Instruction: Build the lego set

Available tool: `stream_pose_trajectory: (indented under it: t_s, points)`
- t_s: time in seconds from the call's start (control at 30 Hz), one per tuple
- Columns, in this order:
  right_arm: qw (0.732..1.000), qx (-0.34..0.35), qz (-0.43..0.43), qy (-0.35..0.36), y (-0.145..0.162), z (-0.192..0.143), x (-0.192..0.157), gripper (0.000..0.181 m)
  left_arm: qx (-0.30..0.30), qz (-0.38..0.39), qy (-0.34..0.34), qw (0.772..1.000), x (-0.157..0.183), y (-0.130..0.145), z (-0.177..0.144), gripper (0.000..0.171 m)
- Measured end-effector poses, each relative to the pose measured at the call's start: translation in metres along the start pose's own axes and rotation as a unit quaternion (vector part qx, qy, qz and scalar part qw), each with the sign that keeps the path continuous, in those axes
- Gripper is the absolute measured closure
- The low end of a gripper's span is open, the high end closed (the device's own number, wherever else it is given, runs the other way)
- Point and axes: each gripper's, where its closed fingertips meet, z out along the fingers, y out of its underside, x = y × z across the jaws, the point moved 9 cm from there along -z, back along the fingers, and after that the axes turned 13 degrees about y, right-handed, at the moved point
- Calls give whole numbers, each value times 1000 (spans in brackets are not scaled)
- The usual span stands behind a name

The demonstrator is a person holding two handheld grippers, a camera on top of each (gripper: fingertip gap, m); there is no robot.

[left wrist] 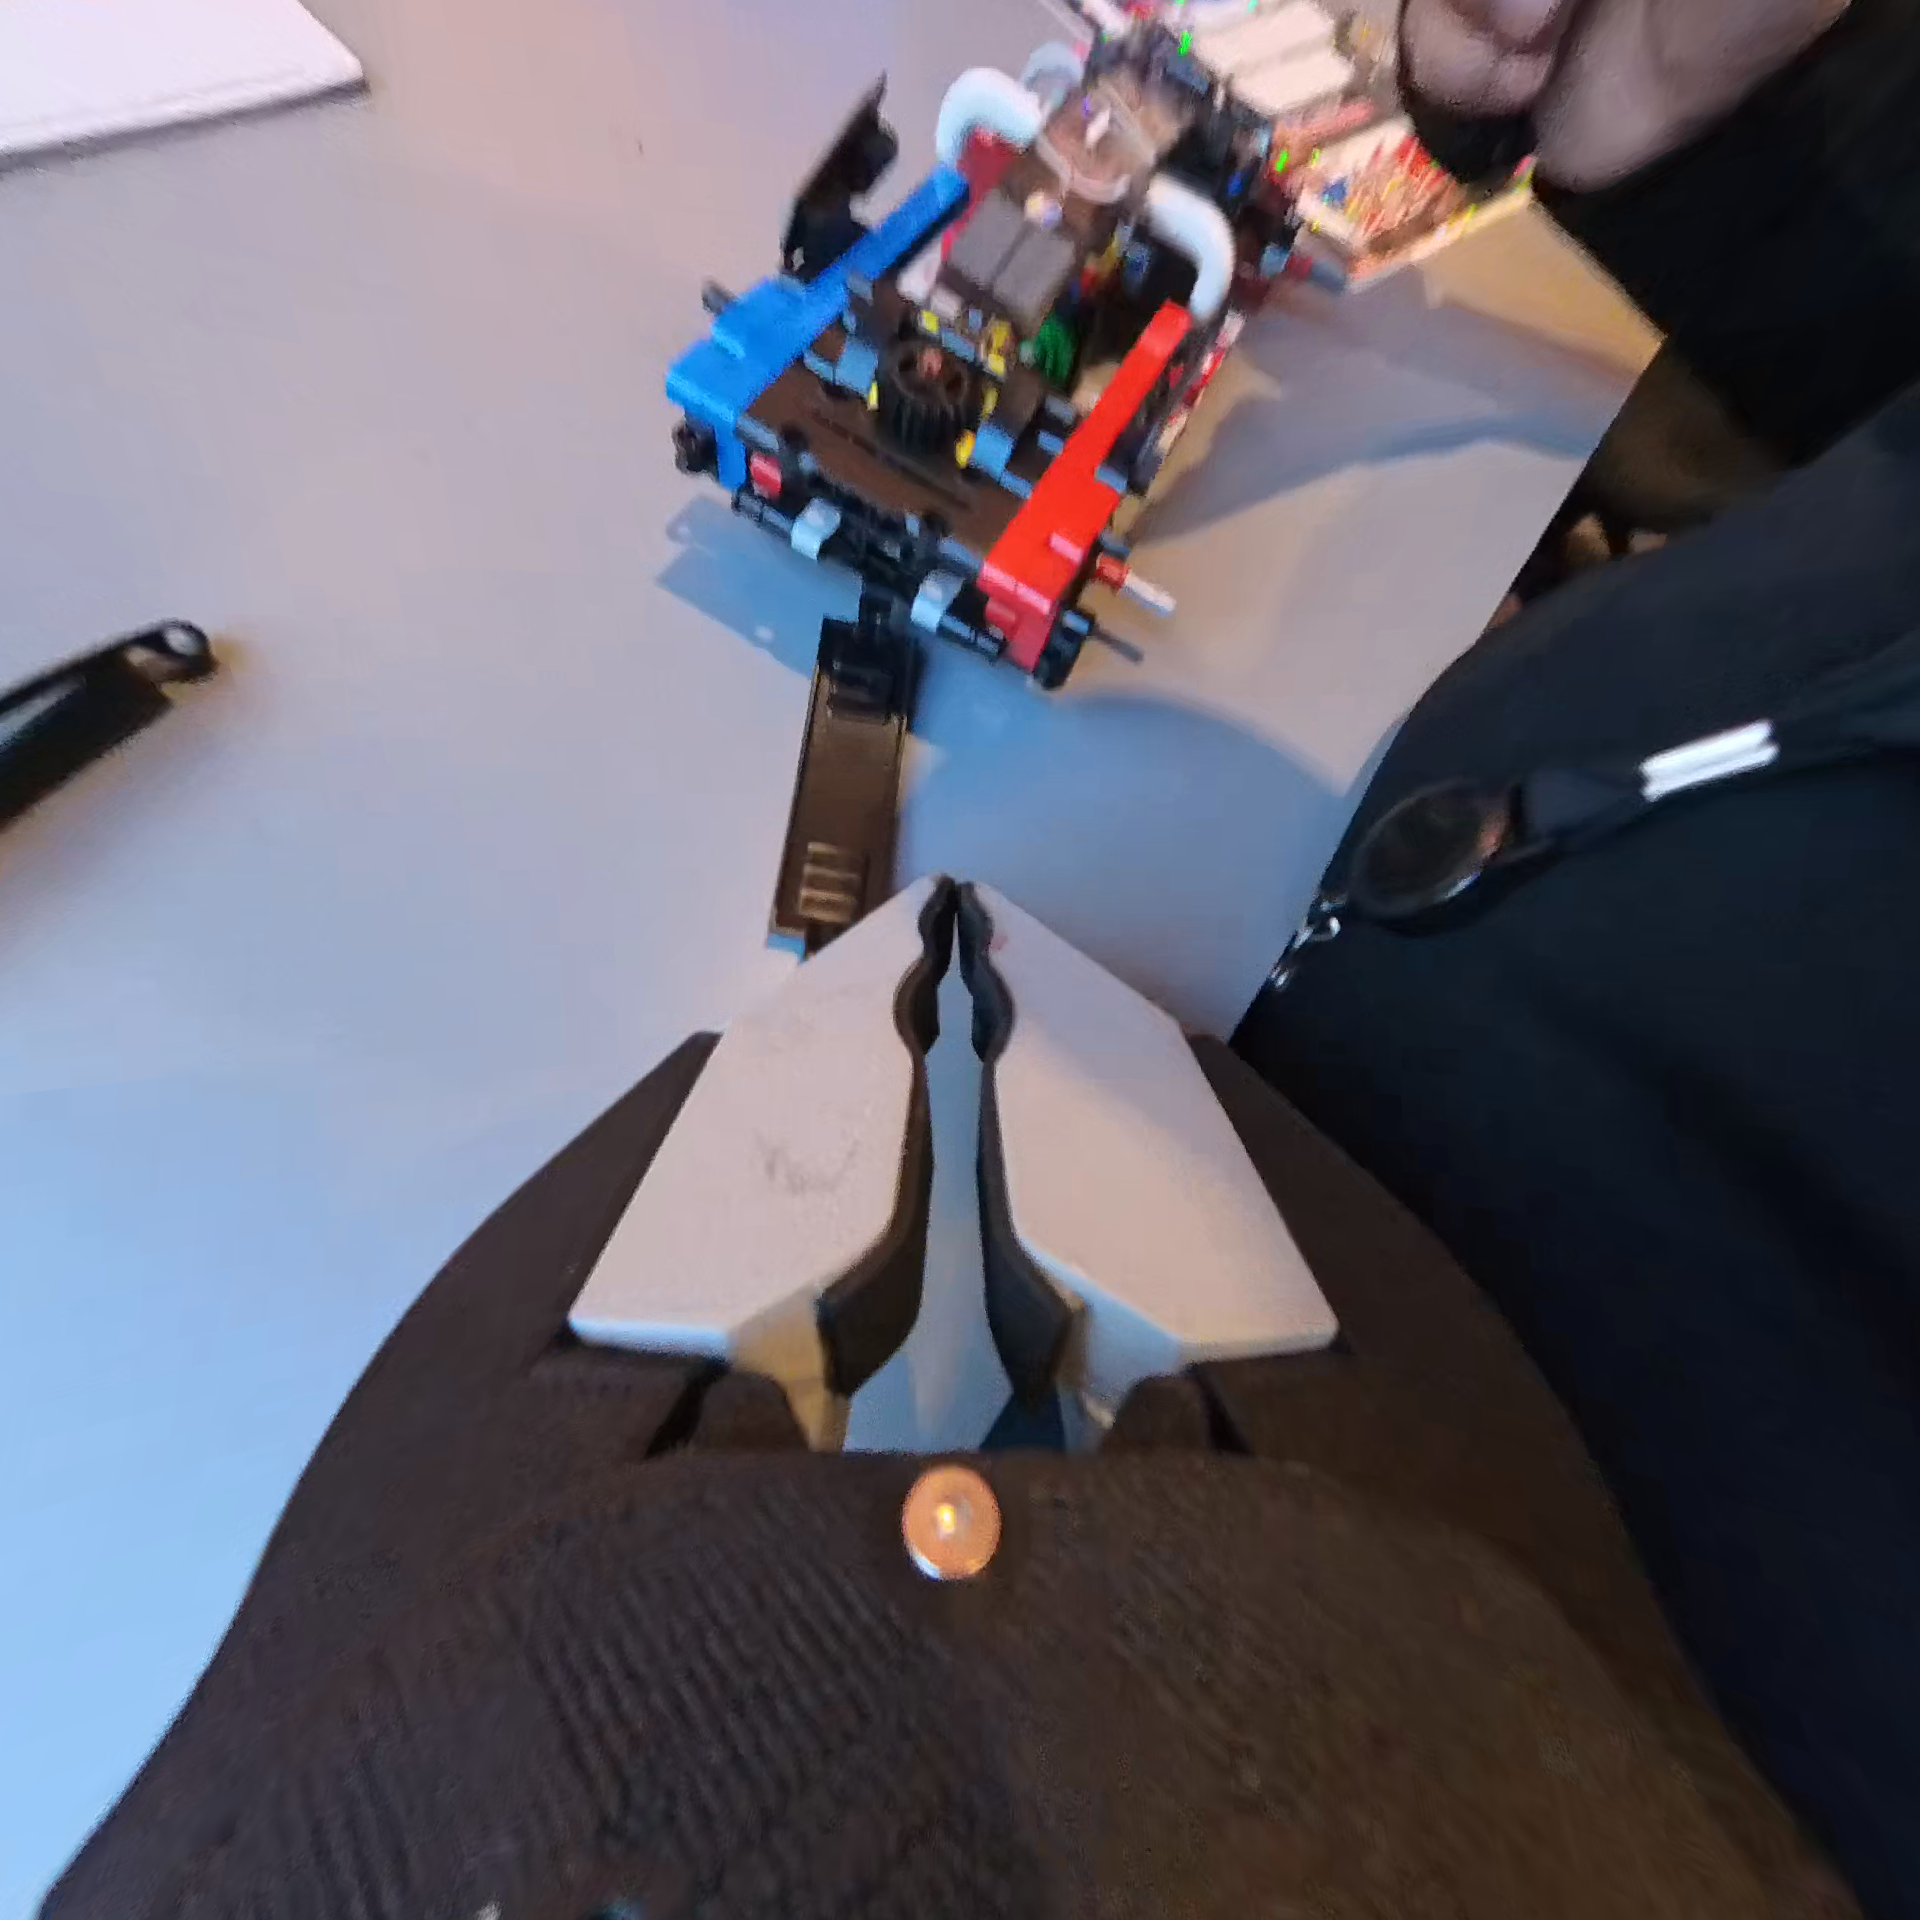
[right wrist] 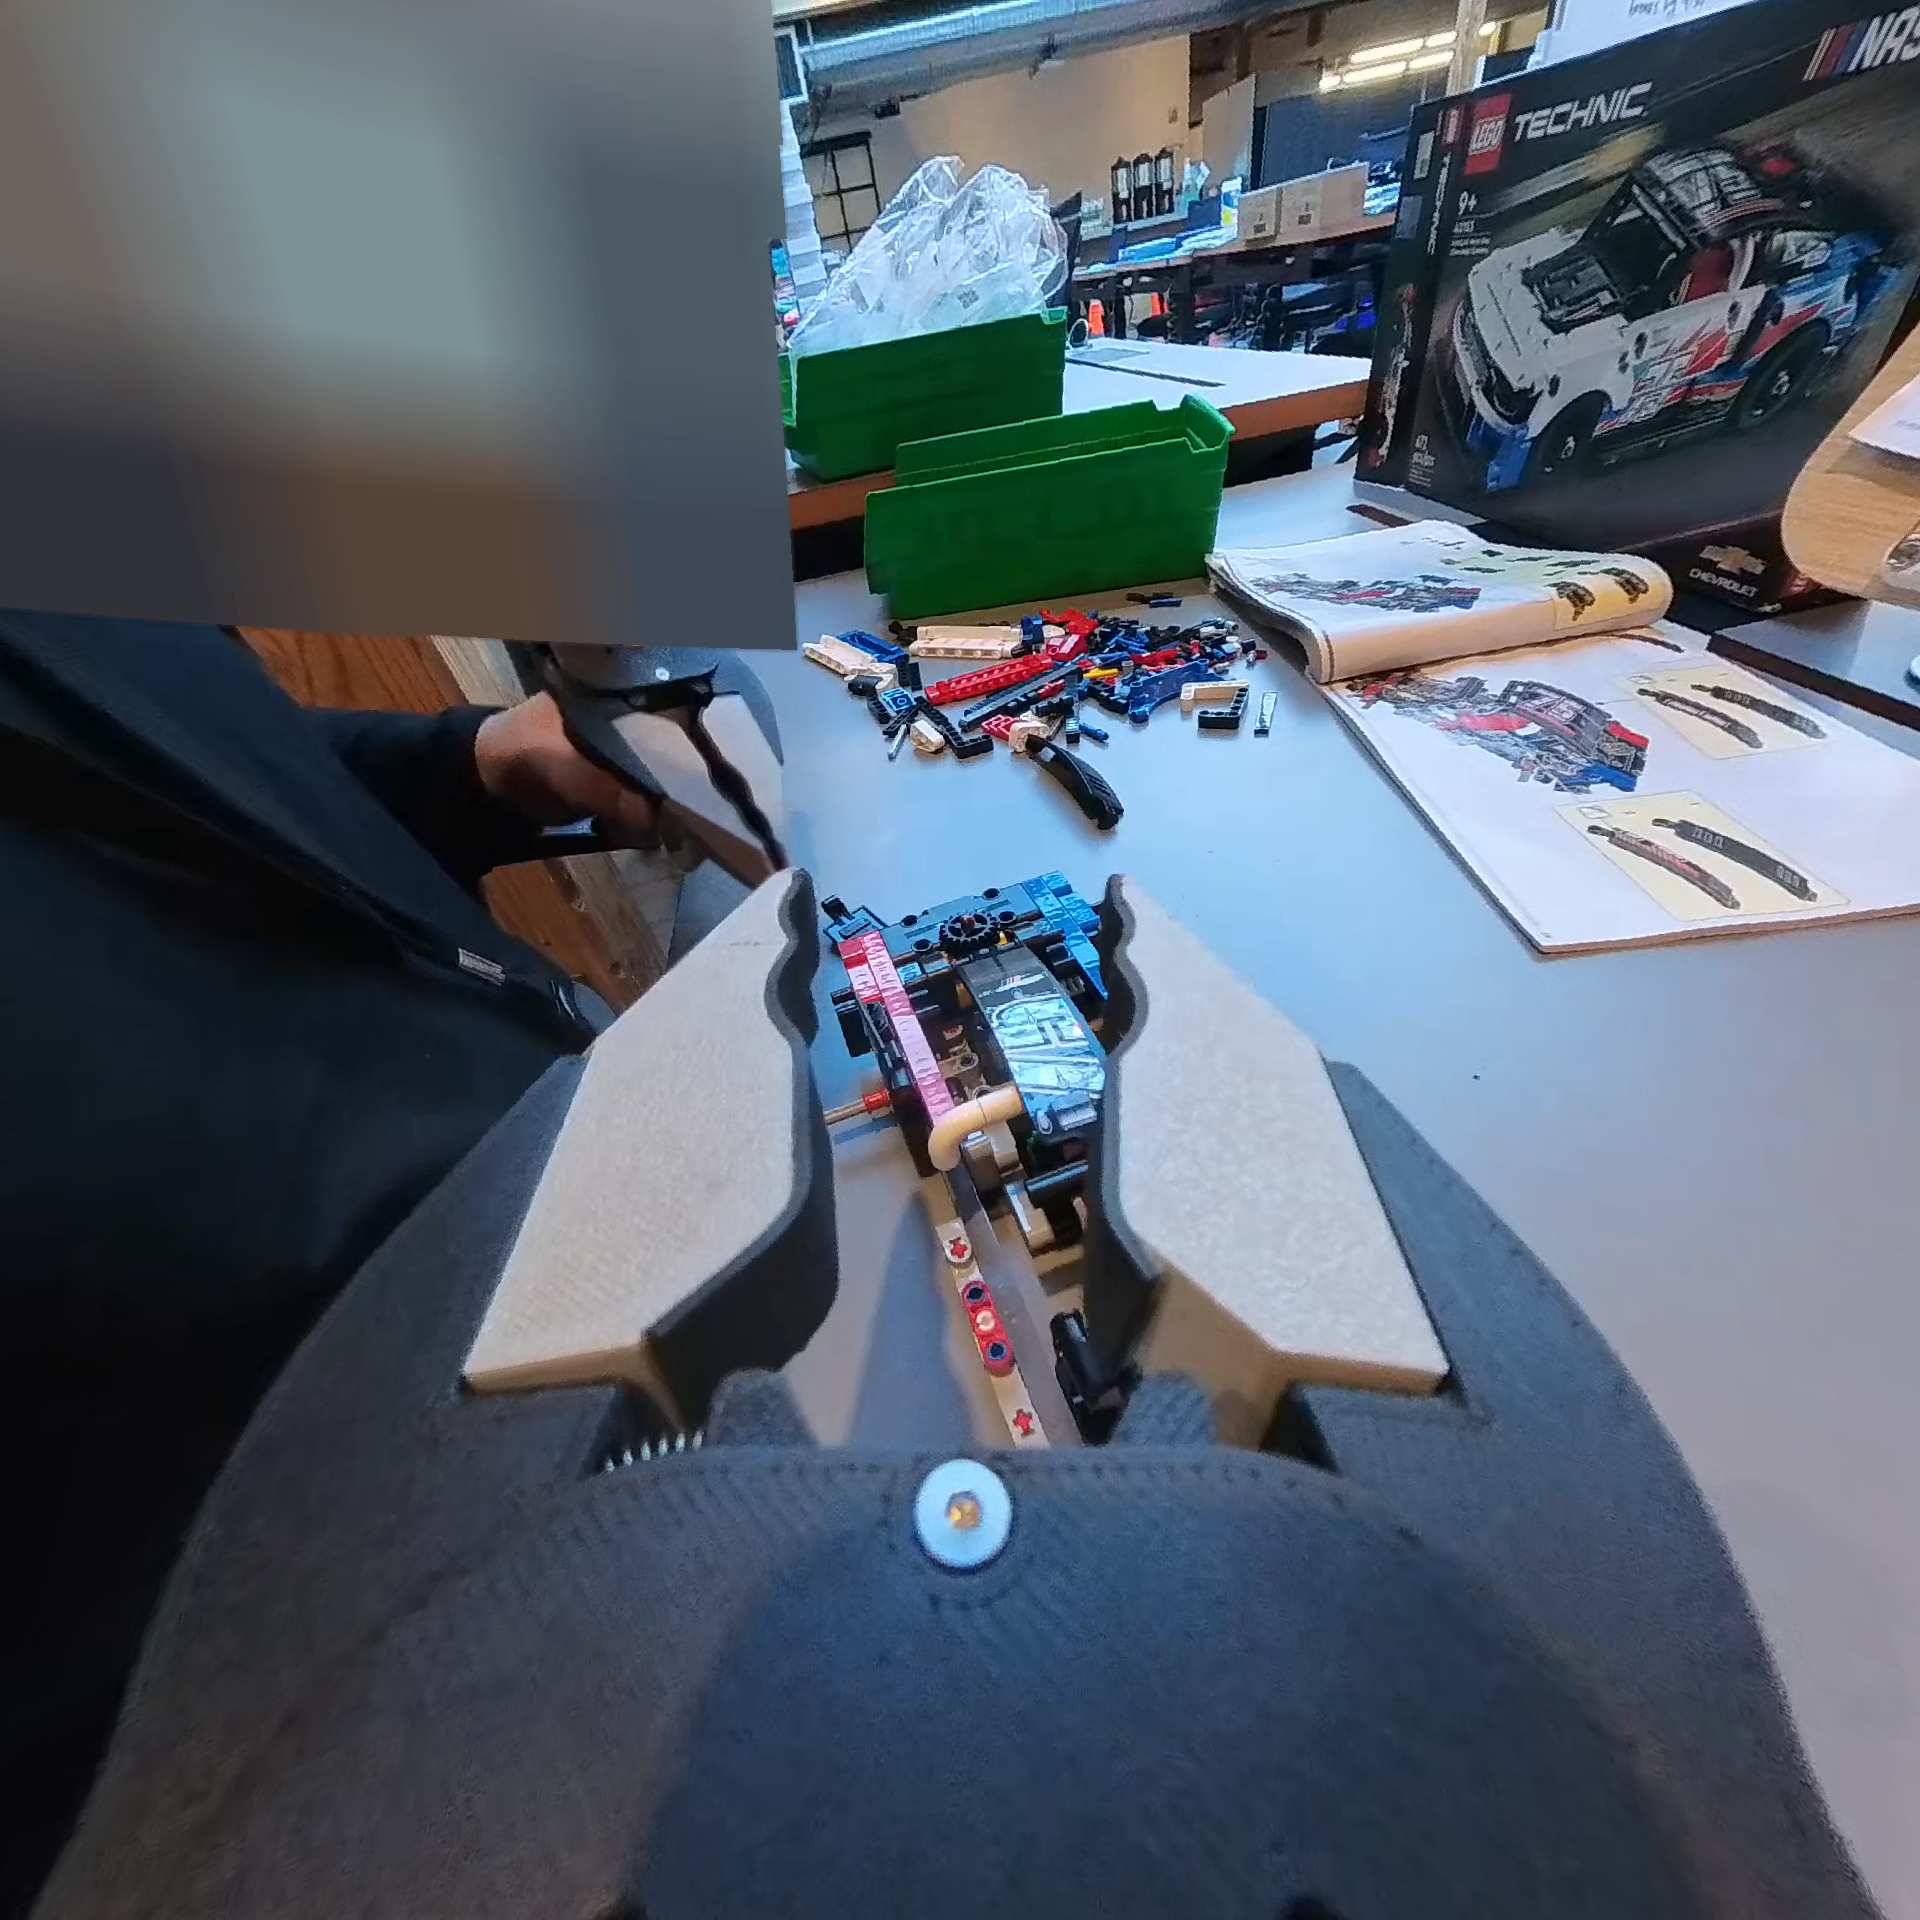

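The partly built lego car [left wrist: 935, 395] stands on the grey table [left wrist: 364, 935], with a blue beam on one side, a red beam on the other and a black gear on top. A long black panel [left wrist: 847, 790] reaches from its near end toward me. My left gripper [left wrist: 956, 896] is shut and empty, its tips just short of that panel; it also shows in the right wrist view [right wrist: 727, 769], held by a hand. My right gripper [right wrist: 956, 914] is open, with one finger on each side of the car [right wrist: 977, 1029]. I cannot tell if the fingers touch it.
A pile of loose lego pieces [right wrist: 1049, 675] and a black curved piece [right wrist: 1081, 779] lie beyond the car. Two green bins [right wrist: 1049, 509], an open instruction booklet [right wrist: 1621, 769] and the set's box [right wrist: 1662, 291] stand behind. A separate black piece [left wrist: 104, 686] lies left. A person's dark-clothed body [left wrist: 1662, 1143] is at the table edge. Tip to tip, the grippers are about 20 cm apart.
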Motion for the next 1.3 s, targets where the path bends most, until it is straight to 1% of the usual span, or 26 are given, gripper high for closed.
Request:
stream_pose_trajectory:
  t_s: [0.07, 0.1, 0.13, 0.17, 0.2, 0.27, 0.37, 0.47, 0.5, 0.57, 0.6, 0.73, 0.83, 0.9, 0.93, 0.97, 1.03, 1.07, 1.2, 1.3]
  points:
    - [1000, -1, -3, 5, 0, -2, 1, 130, 17, 8, -2, 1000, -2, -9, -4, 171]
    - [1000, -1, -4, 8, 1, -3, 2, 131, 21, 11, -10, 1000, -4, -13, -5, 157]
    - [1000, 1, -2, 9, 1, -4, 3, 131, 22, 8, -33, 999, -9, -16, -5, 120]
    - [1000, 4, 1, 10, 1, -5, 4, 131, 8, 5, -47, 999, -14, -18, -3, 111]
    - [1000, 6, 4, 10, 1, -6, 5, 131, -11, 7, -43, 999, -17, -17, 1, 112]
    - [1000, 11, 7, 11, 1, -7, 7, 131, -32, 4, -48, 998, -23, -16, 7, 107]
    - [1000, 12, 7, 12, 2, -8, 10, 131, -52, 0, -47, 998, -28, -14, 15, 110]
    - [1000, 14, 13, 10, 4, -7, 14, 130, -95, 0, -54, 994, -34, -11, 24, 113]
    - [1000, 14, 15, 9, 5, -7, 16, 130, -97, 10, -59, 993, -35, -11, 26, 118]
    - [1000, 16, 17, 7, 5, -6, 19, 130, -113, 31, -65, 991, -35, -12, 27, 135]
    - [1000, 17, 18, 5, 5, -6, 20, 131, -120, 34, -47, 991, -34, -12, 27, 151]
    - [1000, 19, 19, 2, 4, -4, 25, 130, -127, 28, -45, 991, -35, -13, 26, 151]
    - [999, 22, 23, -3, 5, -3, 27, 130, -132, 39, -71, 988, -37, -13, 21, 152]
    - [999, 23, 26, -6, 5, -2, 28, 131, -131, 43, -89, 986, -38, -14, 15, 152]
    - [999, 22, 27, -7, 6, -1, 28, 131, -129, 45, -97, 986, -39, -14, 11, 168]
    - [999, 22, 28, -9, 6, -1, 28, 131, -120, 55, -101, 986, -38, -16, 6, 171]
    - [999, 22, 30, -12, 7, 1, 28, 131, -102, 61, -115, 986, -39, -20, -3, 171]
    - [999, 24, 30, -13, 7, 1, 27, 131, -95, 55, -112, 988, -40, -22, -6, 171]
    - [999, 23, 29, -17, 7, 3, 25, 131, -91, 1, -81, 993, -48, -15, -4, 171]
    - [999, 22, 24, -13, 6, 0, 23, 131, -55, -6, -57, 997, -43, -20, -3, 171]
